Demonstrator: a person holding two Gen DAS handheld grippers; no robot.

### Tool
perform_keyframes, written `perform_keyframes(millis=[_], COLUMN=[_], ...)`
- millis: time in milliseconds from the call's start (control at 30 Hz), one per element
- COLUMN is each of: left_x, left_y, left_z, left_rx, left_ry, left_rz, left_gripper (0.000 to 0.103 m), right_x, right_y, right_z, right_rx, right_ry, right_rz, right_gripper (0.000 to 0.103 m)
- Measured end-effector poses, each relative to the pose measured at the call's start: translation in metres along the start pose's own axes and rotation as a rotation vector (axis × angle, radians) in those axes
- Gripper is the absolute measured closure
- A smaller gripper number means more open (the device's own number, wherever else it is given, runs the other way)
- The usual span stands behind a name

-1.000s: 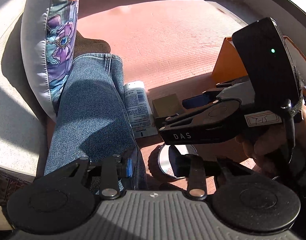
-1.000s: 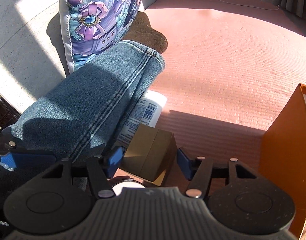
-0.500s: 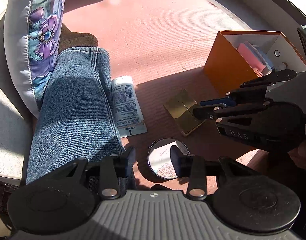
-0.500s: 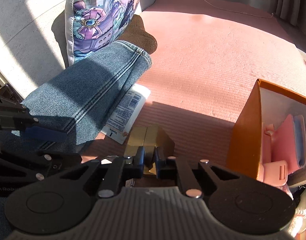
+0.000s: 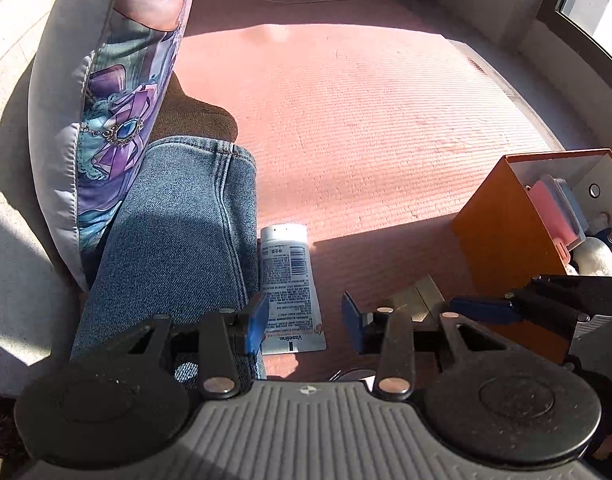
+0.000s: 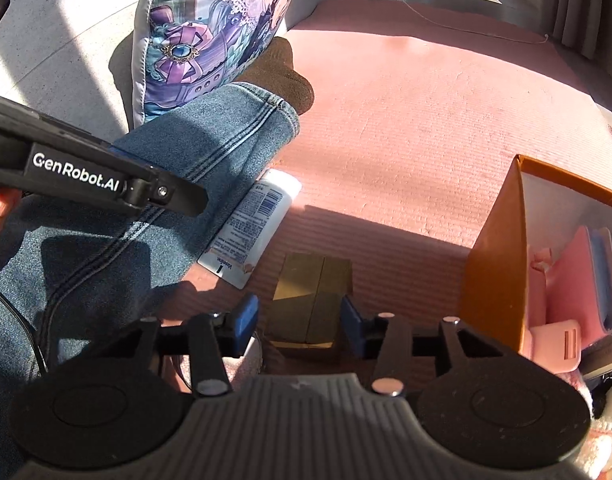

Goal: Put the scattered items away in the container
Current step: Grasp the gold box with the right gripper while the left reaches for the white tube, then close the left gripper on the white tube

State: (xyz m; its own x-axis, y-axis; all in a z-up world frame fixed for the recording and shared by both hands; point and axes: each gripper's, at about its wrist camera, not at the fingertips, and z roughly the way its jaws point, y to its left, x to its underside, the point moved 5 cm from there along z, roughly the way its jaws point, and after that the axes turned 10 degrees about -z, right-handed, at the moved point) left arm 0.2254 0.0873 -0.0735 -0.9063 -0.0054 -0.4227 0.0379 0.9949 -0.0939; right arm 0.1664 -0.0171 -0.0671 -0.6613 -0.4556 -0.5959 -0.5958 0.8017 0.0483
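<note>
Right wrist view showed the gold box [image 6: 311, 300] lying on the pink mat [image 6: 425, 120], in shadow, with the right gripper [image 6: 300, 320] straddling it. Its blue pads stood either side of the box with a visible gap on each side, so the box sat between the jaws without being pressed; those jaws had just been opening. Just left of the gold box lay the white Vaseline tube [image 6: 252, 228], flat on the mat, its crimped end toward the camera and its long side against the person's denim-clad leg [image 6: 166, 184]. Just right of the gold box stood the orange container [image 6: 497, 276], open at the top, with pink and blue items [image 6: 573, 280] already inside. Left of the box and higher in that view, the body of the left gripper crossed over the leg.

In the left wrist view, the left gripper [image 5: 304, 322] hung over the crimped end of the Vaseline tube [image 5: 288, 280], jaws parted and nothing clamped; they had just been opening. The gold box [image 5: 415, 300] showed only as a sliver to the right of it, partly hidden behind the gripper's linkage, with the orange container [image 5: 501, 240] beyond. Farther left of the gold box, past the leg, a printed cushion [image 5: 118, 120] stood on edge, the person's brown-socked foot [image 5: 194, 112] resting against it.
</note>
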Motion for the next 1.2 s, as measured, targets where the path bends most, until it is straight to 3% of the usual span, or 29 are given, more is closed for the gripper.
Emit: perform_keyframes(millis=[233, 433, 533, 633, 700, 833, 867, 900, 1200], left_x=[-0.008, -0.011, -0.013, -0.01, -0.006, -0.004, -0.003, -0.003, 0.015], left_y=[-0.007, -0.019, -0.021, -0.025, -0.028, -0.025, -0.024, -0.023, -0.015], left_z=[0.064, 0.091, 0.099, 0.107, 0.108, 0.096, 0.092, 0.088, 0.056], left_rx=[-0.136, -0.197, -0.213, -0.269, -0.292, -0.218, -0.205, -0.192, 0.049], left_ry=[0.051, 0.073, 0.092, 0.1, 0.095, 0.094, 0.089, 0.085, 0.126], left_rz=[0.031, 0.072, 0.05, 0.092, 0.122, 0.074, 0.066, 0.05, -0.091], left_gripper=[0.056, 0.042, 0.042, 0.043, 0.052, 0.059, 0.072, 0.076, 0.081], right_x=[0.007, 0.006, 0.009, 0.013, 0.014, 0.015, 0.015, 0.016, 0.019], right_y=[-0.004, -0.005, -0.005, -0.005, -0.004, -0.001, -0.001, -0.001, 0.002], right_z=[0.009, 0.008, 0.004, 0.0, -0.004, -0.012, -0.015, -0.018, -0.041], right_rx=[-0.016, -0.002, -0.001, 0.004, 0.012, 0.03, 0.031, 0.032, 0.031], right_ry=[0.019, 0.036, 0.038, 0.04, 0.039, 0.02, 0.015, 0.008, -0.041], right_rz=[0.006, 0.016, 0.016, 0.011, -0.005, -0.019, -0.02, -0.02, -0.008], right_gripper=[0.051, 0.048, 0.053, 0.055, 0.055, 0.055, 0.055, 0.056, 0.056])
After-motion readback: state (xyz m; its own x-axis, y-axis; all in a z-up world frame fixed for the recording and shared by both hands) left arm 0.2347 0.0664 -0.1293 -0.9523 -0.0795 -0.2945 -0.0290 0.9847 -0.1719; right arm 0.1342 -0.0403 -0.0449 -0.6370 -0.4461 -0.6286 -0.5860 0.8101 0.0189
